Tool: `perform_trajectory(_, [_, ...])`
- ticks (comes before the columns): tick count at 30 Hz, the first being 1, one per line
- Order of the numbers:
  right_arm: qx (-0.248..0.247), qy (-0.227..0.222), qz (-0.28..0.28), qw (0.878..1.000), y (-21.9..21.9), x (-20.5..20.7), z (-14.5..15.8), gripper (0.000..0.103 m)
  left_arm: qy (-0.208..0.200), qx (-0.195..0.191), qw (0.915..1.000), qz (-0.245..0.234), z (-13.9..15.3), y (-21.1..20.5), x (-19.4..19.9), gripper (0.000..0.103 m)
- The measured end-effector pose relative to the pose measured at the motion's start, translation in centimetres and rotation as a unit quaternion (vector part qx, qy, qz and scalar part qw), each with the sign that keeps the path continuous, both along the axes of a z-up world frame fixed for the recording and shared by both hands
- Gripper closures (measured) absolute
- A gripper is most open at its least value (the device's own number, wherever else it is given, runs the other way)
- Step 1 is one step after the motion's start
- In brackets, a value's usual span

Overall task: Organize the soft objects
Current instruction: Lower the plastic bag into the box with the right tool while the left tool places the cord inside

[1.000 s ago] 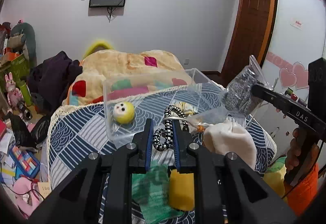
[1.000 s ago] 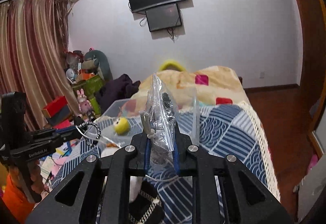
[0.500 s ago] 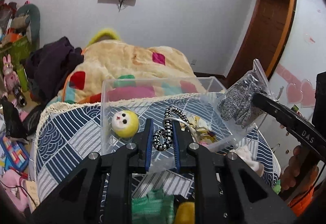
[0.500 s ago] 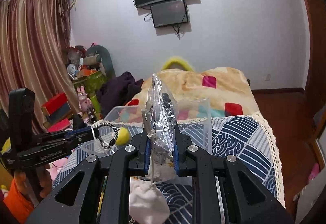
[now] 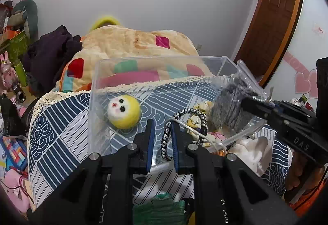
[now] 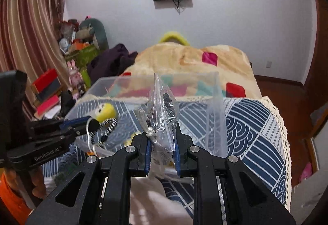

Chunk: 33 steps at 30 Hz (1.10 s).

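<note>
My left gripper (image 5: 162, 124) is shut on a black-and-white striped hair tie (image 5: 166, 139) and holds it over the near wall of a clear plastic box (image 5: 96, 73) on the bed. A yellow plush ball with a white face (image 5: 124, 111) lies inside the box. My right gripper (image 6: 163, 132) is shut on a clear zip bag (image 6: 162, 106) with dark grey fabric inside; in the left wrist view that bag (image 5: 231, 108) hangs over the box's right side. The left gripper also shows in the right wrist view (image 6: 90, 122), at the box's left.
The box sits on a blue patterned cover (image 5: 59, 122) with a lace edge. A white cloth (image 5: 254, 151) and a green cloth (image 5: 162, 208) lie near the front. A beige blanket (image 5: 133, 40) is piled behind. Toys and boxes (image 6: 51, 85) clutter the floor on the left.
Both grippers have moved forward toward the clear box. The hair tie and the zip bag now hang over the box, and the box fills more of both views.
</note>
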State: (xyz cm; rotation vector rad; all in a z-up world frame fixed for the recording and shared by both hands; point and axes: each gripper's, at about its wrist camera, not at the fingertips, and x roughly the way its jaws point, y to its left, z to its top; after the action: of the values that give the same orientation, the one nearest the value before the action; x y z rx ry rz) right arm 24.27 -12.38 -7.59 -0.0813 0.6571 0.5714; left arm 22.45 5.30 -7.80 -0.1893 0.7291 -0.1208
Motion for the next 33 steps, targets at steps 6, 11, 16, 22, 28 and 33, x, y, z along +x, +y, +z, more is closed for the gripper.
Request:
perform_trajectory(6, [-0.001, -0.016, -0.011, 1.000, -1.0, -0.7, 0.6, 0.054, -0.007, -0.005, 1.0000, 0.000, 0.6, 0.2, -1.1, 0.089])
perform_trajectory(11, [0.015, -0.023, -0.013, 1.000, -2.2, -1.8, 1.6, 0.051, -0.024, -0.004, 0.9997, 0.002, 1.9, 0.2, -2.9, 0.072])
perform_trajectory(16, [0.017, -0.042, -0.017, 0.999, -3.0, -3.4, 2.2, 0.035, -0.047, 0.005, 0.9989, 0.002, 3.0, 0.2, -5.3, 0.051])
perform_trajectory(22, [0.012, -0.055, -0.019, 0.998, -3.9, -5.5, 2.3, 0.019, -0.045, 0.045, 0.9980, 0.000, 3.0, -0.5, -7.9, 0.029])
perform_trajectory(28, [0.006, -0.037, -0.013, 0.999, -4.3, -6.6, 1.0, 0.018, -0.035, 0.056, 0.9977, 0.009, 1.2, -0.1, -10.4, 0.014])
perform_trajectory(33, [0.008, -0.007, -0.010, 1.000, -4.1, -6.5, -0.8, 0.018, 0.003, 0.050, 0.9985, 0.022, -1.5, 0.9, -10.7, 0.014])
